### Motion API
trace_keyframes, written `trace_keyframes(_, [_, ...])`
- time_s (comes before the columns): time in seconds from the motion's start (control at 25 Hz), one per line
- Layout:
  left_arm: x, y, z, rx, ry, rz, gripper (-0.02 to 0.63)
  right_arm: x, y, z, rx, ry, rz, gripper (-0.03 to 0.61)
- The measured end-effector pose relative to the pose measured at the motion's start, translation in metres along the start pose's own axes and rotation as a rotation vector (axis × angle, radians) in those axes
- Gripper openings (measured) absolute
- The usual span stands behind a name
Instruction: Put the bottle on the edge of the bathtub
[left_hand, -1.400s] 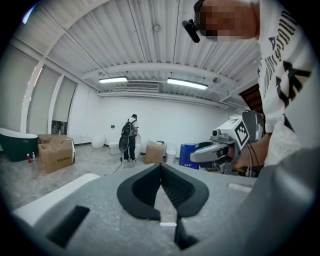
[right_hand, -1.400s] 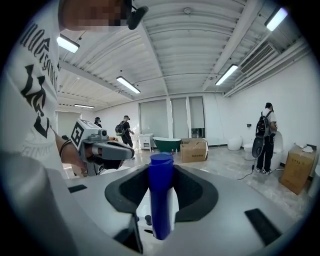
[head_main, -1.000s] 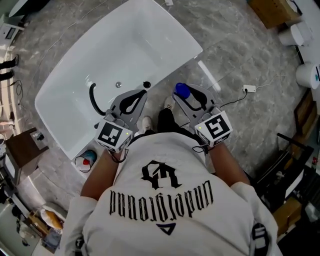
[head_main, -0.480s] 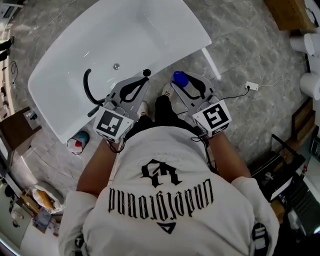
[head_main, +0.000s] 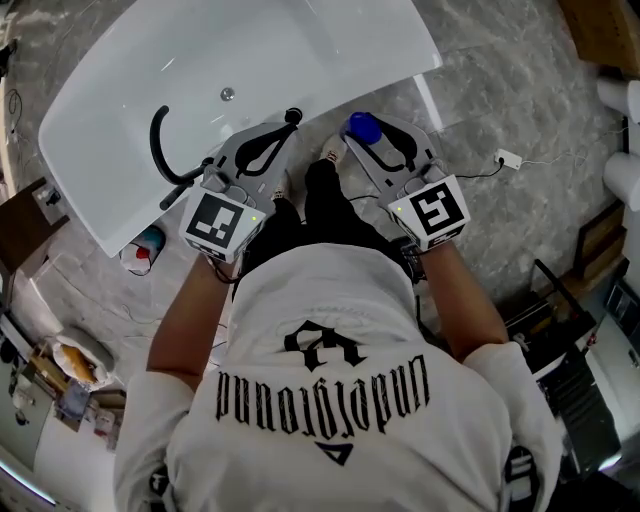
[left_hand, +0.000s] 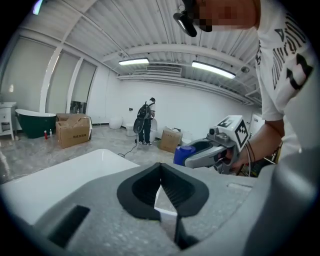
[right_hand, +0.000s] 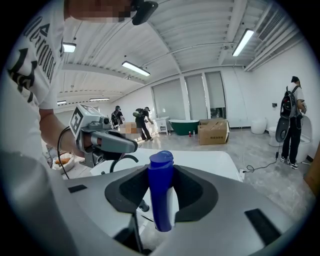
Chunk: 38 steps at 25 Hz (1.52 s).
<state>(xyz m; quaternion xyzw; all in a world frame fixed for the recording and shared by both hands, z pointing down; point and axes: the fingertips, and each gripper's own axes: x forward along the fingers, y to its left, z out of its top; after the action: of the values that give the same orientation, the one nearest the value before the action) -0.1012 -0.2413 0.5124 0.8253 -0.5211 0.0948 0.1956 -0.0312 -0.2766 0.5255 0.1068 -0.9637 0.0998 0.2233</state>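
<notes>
Head view: the right claw (head_main: 366, 136) sits just right of centre near the top of the frame, clamped on a blue bottle (head_main: 361, 126). The bottle is over the floor, just beside the near rim of the white bathtub (head_main: 395, 70), not yet on it. The left claw (head_main: 286, 124) is at the rim, left of centre.

Left gripper view: its pads meet in the lower middle of the frame with nothing between them.

Right gripper view: the bottle (right_hand: 161, 190) stands upright in the centre, pinched at mid-body with the cap above the pads. It looks like smooth, stiff plastic and is probably light. Slim and tall, it could slip or topple on the glossy rim, so a firm hold around the body seems best.
</notes>
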Motion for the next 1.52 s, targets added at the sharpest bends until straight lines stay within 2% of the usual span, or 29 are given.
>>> trace_keyframes(0.8, [0.036,0.026,-0.065,-0.068,0.078,0.031,0.014,0.063,-0.03,-0.068,-0.02,0.092,0.069,0.153])
trace_keyframes(1.0, [0.048,0.037,-0.079,-0.098,0.072,0.046,0.014,0.08,-0.037,-0.089,-0.024,0.12,0.081,0.153])
trace_keyframes(1.12, [0.052,0.043,-0.087,-0.099,0.068,0.042,0.014,0.09,-0.037,-0.099,-0.028,0.128,0.089,0.153])
trace_keyframes(1.4, [0.061,0.051,-0.113,-0.099,0.136,0.049,0.014,0.106,-0.046,-0.121,-0.03,0.147,0.095,0.153])
trace_keyframes(1.52, [0.069,0.058,-0.12,-0.095,0.141,0.049,0.014,0.115,-0.053,-0.129,-0.037,0.154,0.098,0.153])
